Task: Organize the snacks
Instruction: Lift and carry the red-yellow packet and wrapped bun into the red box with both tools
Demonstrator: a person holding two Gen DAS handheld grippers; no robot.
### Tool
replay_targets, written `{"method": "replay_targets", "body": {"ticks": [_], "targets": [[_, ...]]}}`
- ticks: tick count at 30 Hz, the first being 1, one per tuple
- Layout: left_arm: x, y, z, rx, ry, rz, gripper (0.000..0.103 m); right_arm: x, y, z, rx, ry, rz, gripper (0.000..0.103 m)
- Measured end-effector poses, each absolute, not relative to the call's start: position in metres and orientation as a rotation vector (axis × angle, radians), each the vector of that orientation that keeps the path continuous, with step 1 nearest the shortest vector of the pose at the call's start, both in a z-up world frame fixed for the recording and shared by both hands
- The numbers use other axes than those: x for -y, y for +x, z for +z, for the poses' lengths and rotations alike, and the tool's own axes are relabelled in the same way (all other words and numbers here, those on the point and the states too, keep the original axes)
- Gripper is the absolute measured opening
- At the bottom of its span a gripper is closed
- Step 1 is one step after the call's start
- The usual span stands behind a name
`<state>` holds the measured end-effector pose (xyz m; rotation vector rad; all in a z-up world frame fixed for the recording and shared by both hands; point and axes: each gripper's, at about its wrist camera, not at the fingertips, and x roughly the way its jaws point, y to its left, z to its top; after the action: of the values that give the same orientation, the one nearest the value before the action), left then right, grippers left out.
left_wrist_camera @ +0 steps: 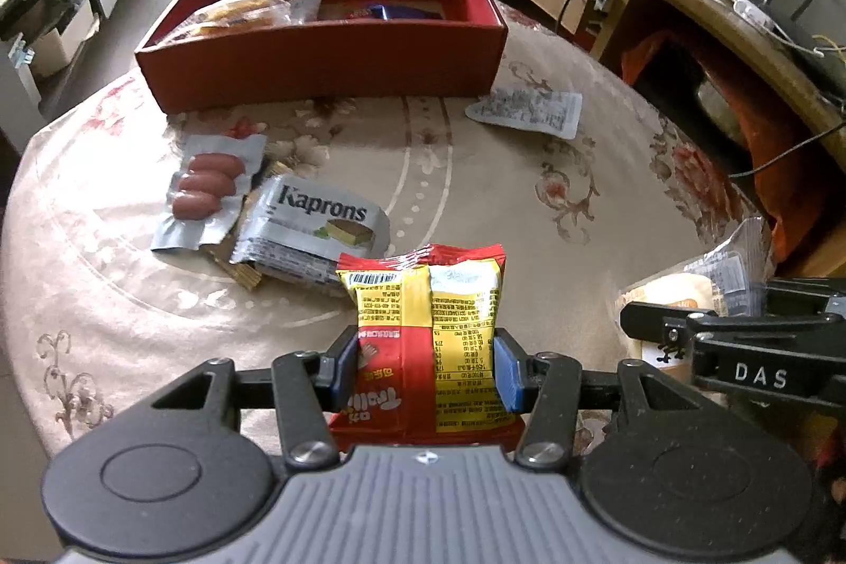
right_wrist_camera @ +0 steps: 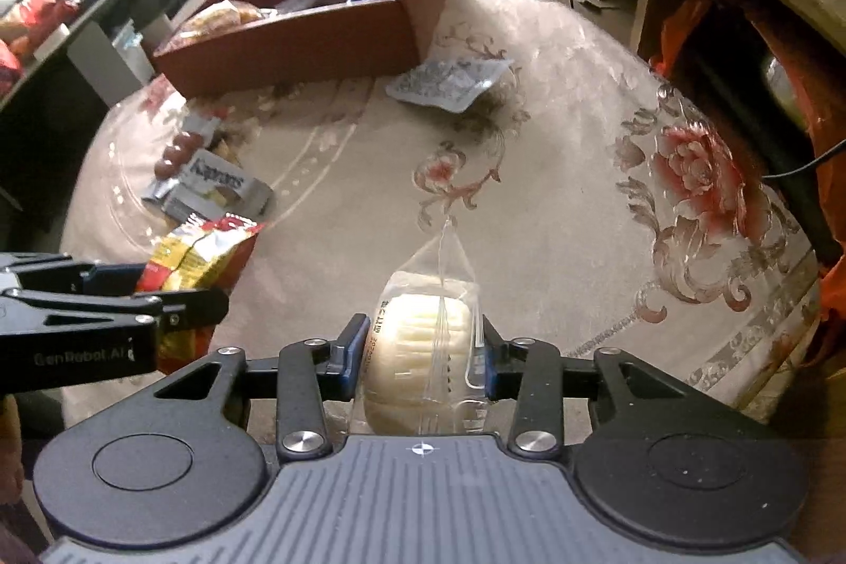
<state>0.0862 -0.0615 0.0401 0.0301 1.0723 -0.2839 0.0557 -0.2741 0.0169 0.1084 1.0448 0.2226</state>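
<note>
Left wrist view: a red-and-yellow crinkled foil snack packet [left_wrist_camera: 423,331] is clamped in the left tool [left_wrist_camera: 424,368].
A clear plastic bag of pale cream cake [right_wrist_camera: 423,352] is gripped by the right tool [right_wrist_camera: 423,355]. Farther off, a silver Kaprons wafer pack [left_wrist_camera: 312,231] is seen on the floral-clothed desk [left_wrist_camera: 476,173], with an open red cardboard box [left_wrist_camera: 317,56] beyond.

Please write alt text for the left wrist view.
The left gripper holds a red and yellow snack packet above a floral tablecloth. Beyond lie a sausage pack, a Kaprons packet and a red box of snacks.
</note>
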Motion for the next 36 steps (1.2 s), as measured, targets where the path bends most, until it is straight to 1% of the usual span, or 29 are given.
{"method": "replay_targets", "body": {"ticks": [15, 22, 36], "targets": [[0.052, 0.109, 0.072, -0.998, 0.017, -0.273, 0.053, 0.261, 0.075, 0.047, -0.942, 0.154, 0.258, 0.048], [0.039, 0.139, 0.09, -0.951, -0.025, -0.265, 0.053, 0.248, 0.097, 0.065, -0.9, 0.157, 0.264, 0.048], [0.017, 0.205, 0.104, -0.909, -0.113, -0.193, 0.053, 0.221, 0.16, 0.086, -0.854, 0.145, 0.302, 0.048]]}}
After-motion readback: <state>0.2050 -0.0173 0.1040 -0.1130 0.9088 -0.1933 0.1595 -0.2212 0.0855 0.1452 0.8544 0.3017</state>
